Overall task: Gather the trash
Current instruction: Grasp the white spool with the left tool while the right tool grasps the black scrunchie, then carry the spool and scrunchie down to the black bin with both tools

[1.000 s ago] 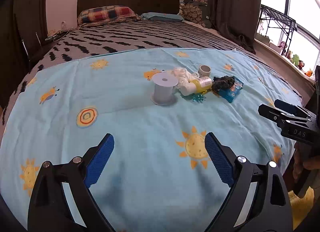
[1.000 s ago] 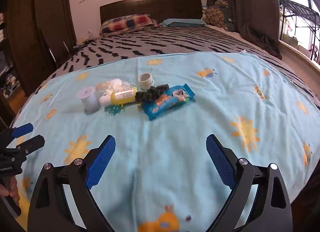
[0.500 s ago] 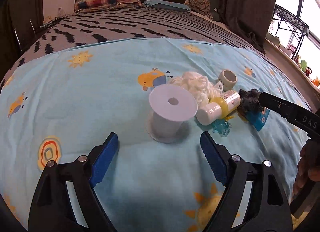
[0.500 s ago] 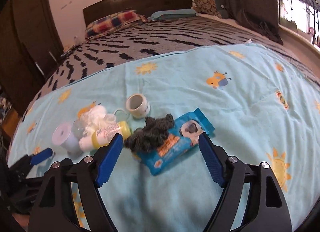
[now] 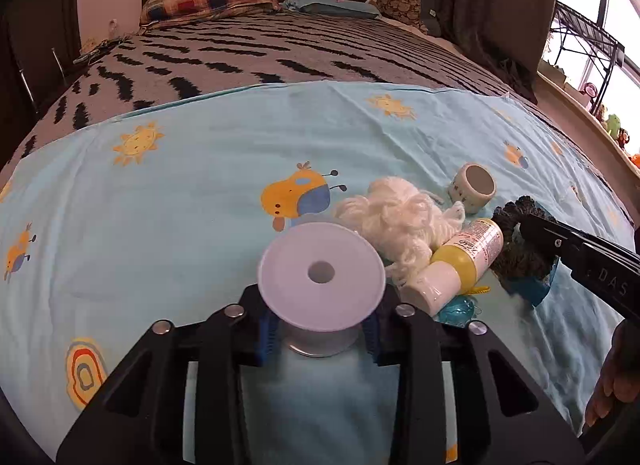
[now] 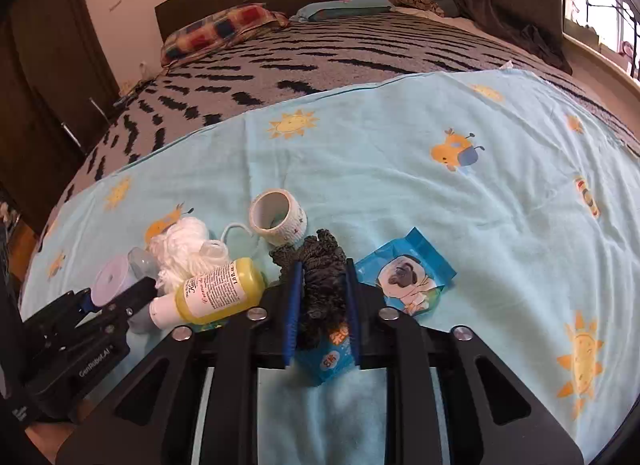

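Note:
A small heap of trash lies on the light blue sheet [image 5: 180, 225]. My left gripper [image 5: 320, 329] is shut on the core of a white plastic spool [image 5: 322, 271], which also shows in the right wrist view [image 6: 110, 279]. My right gripper [image 6: 320, 305] is shut on a dark grey yarn bundle [image 6: 320, 265] lying on a blue snack wrapper [image 6: 408, 277]. Between them lie white yarn [image 5: 396, 217], a yellow lotion bottle [image 5: 464, 261] and a tape roll [image 5: 474, 187].
The striped grey bedspread [image 5: 260, 53] and pillows [image 5: 208, 1] lie beyond the sheet. A dark wardrobe [image 6: 48, 77] stands at the left. A windowsill with toys [image 5: 608, 125] is at the right. A small teal plastic piece [image 5: 458, 311] lies under the bottle.
Both grippers moved forward into the heap and closed: the left on the white spool, the right on the dark yarn bundle.

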The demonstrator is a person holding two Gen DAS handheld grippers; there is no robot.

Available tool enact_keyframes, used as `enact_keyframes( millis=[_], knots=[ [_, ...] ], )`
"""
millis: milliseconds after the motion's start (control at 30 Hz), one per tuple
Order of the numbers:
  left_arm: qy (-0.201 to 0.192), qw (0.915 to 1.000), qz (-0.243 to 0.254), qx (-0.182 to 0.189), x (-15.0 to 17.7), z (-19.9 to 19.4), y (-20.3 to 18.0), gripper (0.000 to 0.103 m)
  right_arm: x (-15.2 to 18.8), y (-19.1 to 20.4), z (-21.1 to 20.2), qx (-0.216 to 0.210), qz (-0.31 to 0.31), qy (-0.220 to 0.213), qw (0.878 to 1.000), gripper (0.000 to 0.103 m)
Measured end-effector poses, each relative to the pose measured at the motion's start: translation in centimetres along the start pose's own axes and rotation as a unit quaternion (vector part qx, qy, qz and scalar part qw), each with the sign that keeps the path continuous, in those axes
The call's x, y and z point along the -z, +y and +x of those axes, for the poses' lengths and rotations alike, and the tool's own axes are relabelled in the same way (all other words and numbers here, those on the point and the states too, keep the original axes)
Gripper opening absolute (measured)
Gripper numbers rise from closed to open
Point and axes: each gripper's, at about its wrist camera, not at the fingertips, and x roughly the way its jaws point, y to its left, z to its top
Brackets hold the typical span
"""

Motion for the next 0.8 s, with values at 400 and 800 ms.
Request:
enact_keyframes(
  millis=[400,800],
  knots=[
    [-0.021,0.9997,0.015,0.001,0.7,-5.4,-0.5,0.032,0.8,0.4,-5.4,-0.015,-0.042,-0.033,0.998,0.012],
    [-0.056,0.9962,0.054,0.038,8.0,-16.2,-3.6,0.032,7.3,1.2,-14.6,-0.050,-0.108,-0.063,0.991,0.012]
  ],
)
